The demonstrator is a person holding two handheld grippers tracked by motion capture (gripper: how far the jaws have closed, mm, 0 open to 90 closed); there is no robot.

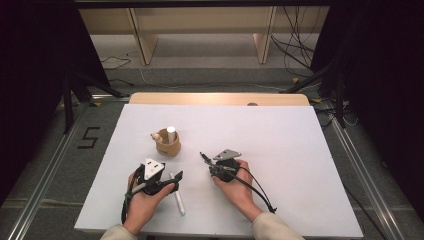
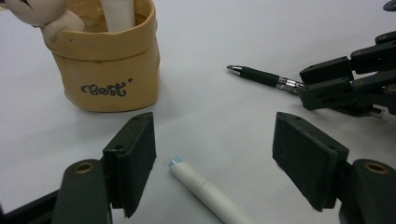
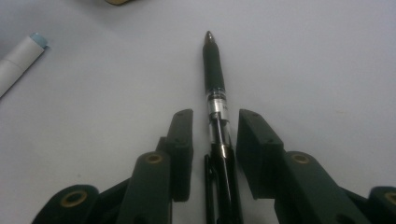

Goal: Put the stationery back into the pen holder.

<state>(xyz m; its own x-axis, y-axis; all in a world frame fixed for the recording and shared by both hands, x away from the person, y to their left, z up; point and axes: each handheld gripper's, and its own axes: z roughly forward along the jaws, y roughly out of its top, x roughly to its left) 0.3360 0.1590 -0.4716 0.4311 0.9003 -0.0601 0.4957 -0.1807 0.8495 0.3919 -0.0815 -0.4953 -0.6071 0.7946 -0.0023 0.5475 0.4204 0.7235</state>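
White table surface (image 1: 280, 150): tan pen holder (image 1: 167, 142) left of centre. Right gripper (image 3: 212, 135), jaws nearly closed, straddles black pen (image 3: 213, 60); closing secures it. Left gripper (image 2: 215, 158), wide open, brackets white marker (image 2: 205, 191) near front edge.

Lab recording bay — black curtains (image 1: 30, 60), tripod legs (image 1: 75, 87), floor cables (image 1: 295, 40), aluminium rails (image 1: 45, 170)

A white table (image 1: 280, 145) fills the middle of the frame, on a grey floor (image 1: 75, 165). At the top stand pale wooden shelves (image 1: 200, 30); black cables (image 1: 295, 45) lie at the upper right.
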